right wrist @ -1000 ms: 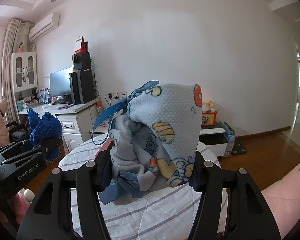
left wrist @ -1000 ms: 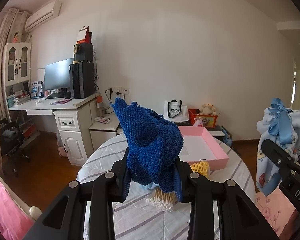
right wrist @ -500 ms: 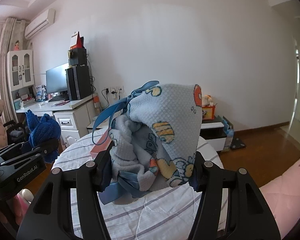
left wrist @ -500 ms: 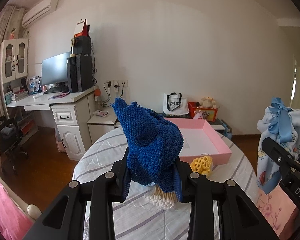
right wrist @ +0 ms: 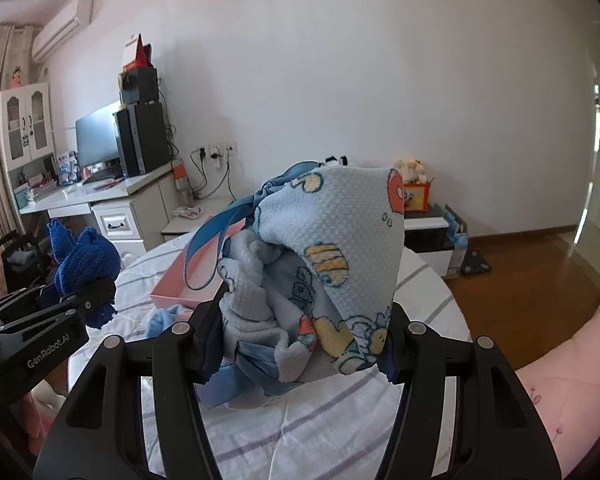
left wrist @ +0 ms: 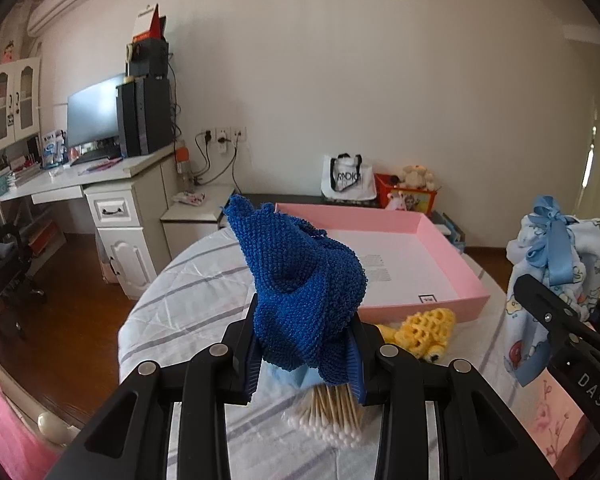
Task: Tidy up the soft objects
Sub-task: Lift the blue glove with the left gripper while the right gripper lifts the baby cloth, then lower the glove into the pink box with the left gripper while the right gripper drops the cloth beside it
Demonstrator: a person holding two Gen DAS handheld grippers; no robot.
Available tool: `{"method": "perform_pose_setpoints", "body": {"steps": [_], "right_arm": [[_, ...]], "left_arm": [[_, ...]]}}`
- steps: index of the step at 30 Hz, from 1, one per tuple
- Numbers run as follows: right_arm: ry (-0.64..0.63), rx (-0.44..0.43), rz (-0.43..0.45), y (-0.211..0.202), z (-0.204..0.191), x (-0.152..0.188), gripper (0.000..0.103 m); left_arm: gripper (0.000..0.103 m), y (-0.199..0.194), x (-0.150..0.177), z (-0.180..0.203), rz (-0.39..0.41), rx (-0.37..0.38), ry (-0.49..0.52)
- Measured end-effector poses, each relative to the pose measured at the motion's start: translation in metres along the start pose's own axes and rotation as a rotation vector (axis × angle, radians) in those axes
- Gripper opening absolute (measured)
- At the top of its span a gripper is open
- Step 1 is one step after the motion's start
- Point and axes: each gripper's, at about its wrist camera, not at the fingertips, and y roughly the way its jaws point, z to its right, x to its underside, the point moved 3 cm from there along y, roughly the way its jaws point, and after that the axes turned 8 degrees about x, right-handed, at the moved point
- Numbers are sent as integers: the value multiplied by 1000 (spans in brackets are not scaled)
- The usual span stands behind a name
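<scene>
- Soft objects, we count three: one blue knit piece [left wrist: 308, 296], one printed baby cloth [right wrist: 332, 264], one yellow crochet piece [left wrist: 424, 330].
- Left gripper [left wrist: 306, 364] pinches the blue knit piece, bunched, held above the striped table [left wrist: 196, 300].
- Right gripper [right wrist: 300, 344] clamps the printed baby cloth: pale blue waffle weave, cartoon print, blue ribbon [right wrist: 208, 252] looping out.
- Yellow crochet piece lies on the table, just in front of one open pink box [left wrist: 448, 248].
- One cotton swab bundle [left wrist: 332, 420] is partly hidden behind the left jaws.

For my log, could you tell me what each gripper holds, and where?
Left gripper: blue knitted cloth, by its lower bunch. Right gripper: printed baby cloth, lower folds.
</scene>
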Motion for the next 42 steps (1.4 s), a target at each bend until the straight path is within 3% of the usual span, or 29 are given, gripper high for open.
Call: {"method": "perform_pose_setpoints", "body": {"steps": [19,23,29,30,33,34,38,42], "right_arm": [[-2,15,-155,131,-14,-18,56],[-1,16,-202,152,-11,-11,56],[-1,-8,-240,169,-12,-9,58],[-6,-6,-241,170,-12,-9,59],[-13,2,-246,172,-13,-7,63],[-11,1,-249,172,-12,-7,67],[-3,38,-222,165,-8,-11,96],[-6,75,-211,159,-5,-12,103]], "left_arm": [[32,188,-105,-3,-178,-12,35],[33,239,-123,-3,-247,1,20],[36,288,-146,-3,-281,-16,31],[42,294,-149,-1,-286,-8,35],[73,305,-153,0,-283,-10,50],[78,302,-149,0,-275,-16,52],[90,297,-145,-2,-229,-57,45],[93,307,-147,-9,-233,-48,-7]]}}
